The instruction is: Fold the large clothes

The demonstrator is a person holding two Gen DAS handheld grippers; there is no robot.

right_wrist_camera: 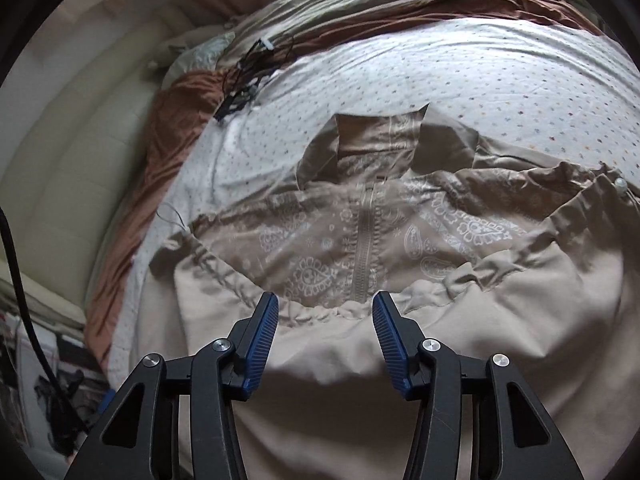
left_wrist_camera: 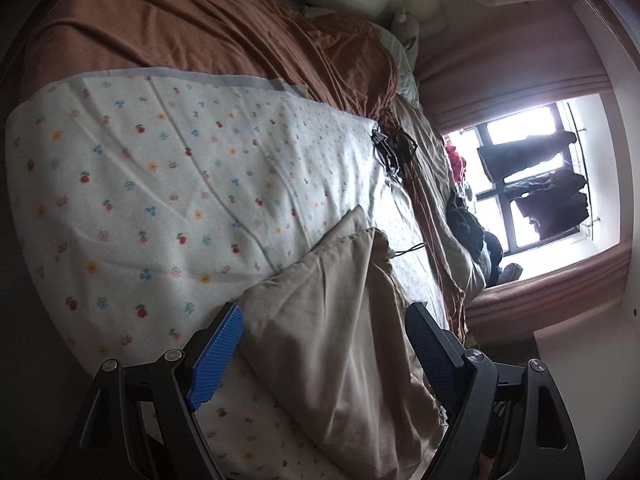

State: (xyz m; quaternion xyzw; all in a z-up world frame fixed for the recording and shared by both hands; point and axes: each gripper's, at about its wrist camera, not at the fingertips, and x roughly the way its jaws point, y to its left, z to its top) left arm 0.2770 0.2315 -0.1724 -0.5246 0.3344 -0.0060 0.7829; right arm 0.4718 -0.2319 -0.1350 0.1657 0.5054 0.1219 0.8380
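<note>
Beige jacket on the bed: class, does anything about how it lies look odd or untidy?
Yes. The beige jacket lies open, patterned lining up, hem bunched. A tangle of black cables sits on the floral sheet beyond it.

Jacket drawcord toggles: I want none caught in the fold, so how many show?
2: one toggle at the hem's right end, one cord end trailing off its left onto the dotted sheet. Others may be hidden.

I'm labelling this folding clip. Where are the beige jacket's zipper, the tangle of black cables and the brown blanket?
zipper (right_wrist_camera: pixel 365 236): right wrist view, midway along its teeth.
black cables (right_wrist_camera: pixel 244 80): right wrist view, middle of the tangle.
brown blanket (left_wrist_camera: pixel 192 28): left wrist view, wrinkled upper surface.
</note>
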